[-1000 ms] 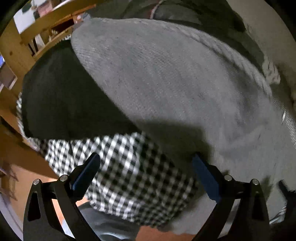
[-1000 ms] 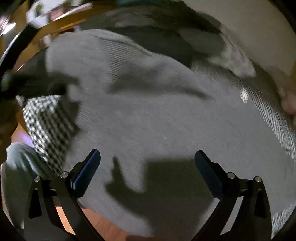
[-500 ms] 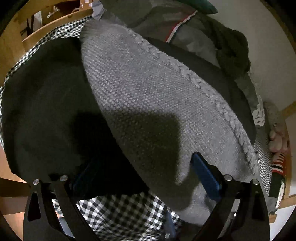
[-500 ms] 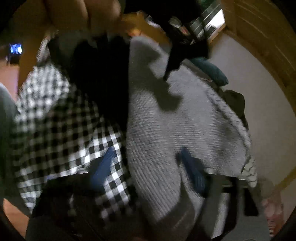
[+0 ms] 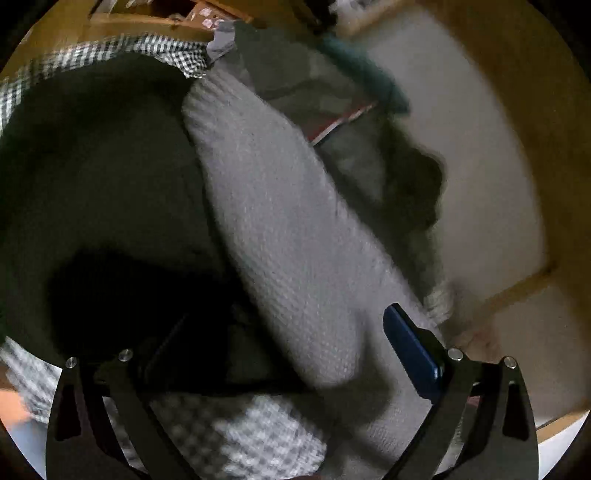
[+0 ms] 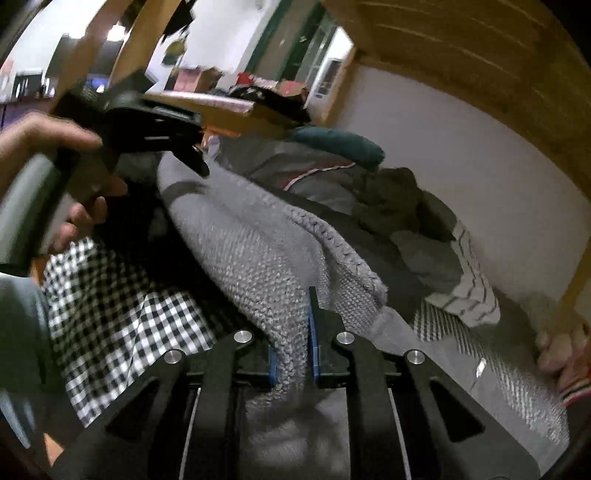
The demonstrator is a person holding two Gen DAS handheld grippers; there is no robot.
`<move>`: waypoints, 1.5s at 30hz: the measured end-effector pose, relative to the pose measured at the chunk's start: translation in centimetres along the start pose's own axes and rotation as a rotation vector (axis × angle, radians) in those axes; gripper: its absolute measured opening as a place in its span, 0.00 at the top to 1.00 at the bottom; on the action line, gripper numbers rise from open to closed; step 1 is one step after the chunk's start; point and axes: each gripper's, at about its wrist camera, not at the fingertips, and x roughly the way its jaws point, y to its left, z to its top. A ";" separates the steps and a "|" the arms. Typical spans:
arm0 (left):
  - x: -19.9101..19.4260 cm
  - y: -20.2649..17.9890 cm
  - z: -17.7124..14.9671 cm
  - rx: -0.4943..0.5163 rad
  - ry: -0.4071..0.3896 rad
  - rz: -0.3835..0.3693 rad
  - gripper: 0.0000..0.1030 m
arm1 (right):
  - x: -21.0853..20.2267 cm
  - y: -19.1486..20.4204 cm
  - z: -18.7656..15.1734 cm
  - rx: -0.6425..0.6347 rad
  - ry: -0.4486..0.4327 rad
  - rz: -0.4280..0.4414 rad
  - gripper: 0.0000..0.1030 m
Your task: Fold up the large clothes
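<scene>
A grey knit sweater [image 6: 258,258] lies across a black garment [image 5: 92,184] and a black-and-white checked cloth [image 6: 122,314]. The jaws of my right gripper [image 6: 293,354] are closing, and their blue pads pinch a fold of the sweater's near edge. My left gripper [image 5: 288,354] stands open just above the sweater [image 5: 280,221], whose rounded end lies between its fingers without touching them. Its left finger is lost in shadow over the black garment. In the right wrist view a hand [image 6: 74,147] holds the left gripper [image 6: 195,162] over the sweater's far end.
More clothes are piled behind the sweater: grey and dark garments [image 6: 388,192], a teal piece [image 6: 340,144] and a striped cloth [image 6: 469,288]. A white wall with wooden beams [image 6: 480,74] closes off the right side. Wooden furniture [image 5: 155,22] stands at the far left.
My right gripper went from wide open over the flat sweater to shut on its near edge. My left gripper swung from the checked cloth to the sweater's end, still open.
</scene>
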 end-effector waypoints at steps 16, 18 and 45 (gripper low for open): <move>-0.4 -2.6 -0.4 -0.036 -0.018 -0.172 0.87 | -3.4 -3.8 -3.0 0.077 0.070 0.023 0.83; -1.2 -4.2 -0.3 0.022 -0.039 -0.185 0.87 | -3.4 -4.1 -3.2 0.097 0.094 0.046 0.61; 4.7 -20.0 -40.5 1.538 -0.132 0.157 0.85 | -1.8 -20.7 -15.4 1.248 0.537 0.662 0.83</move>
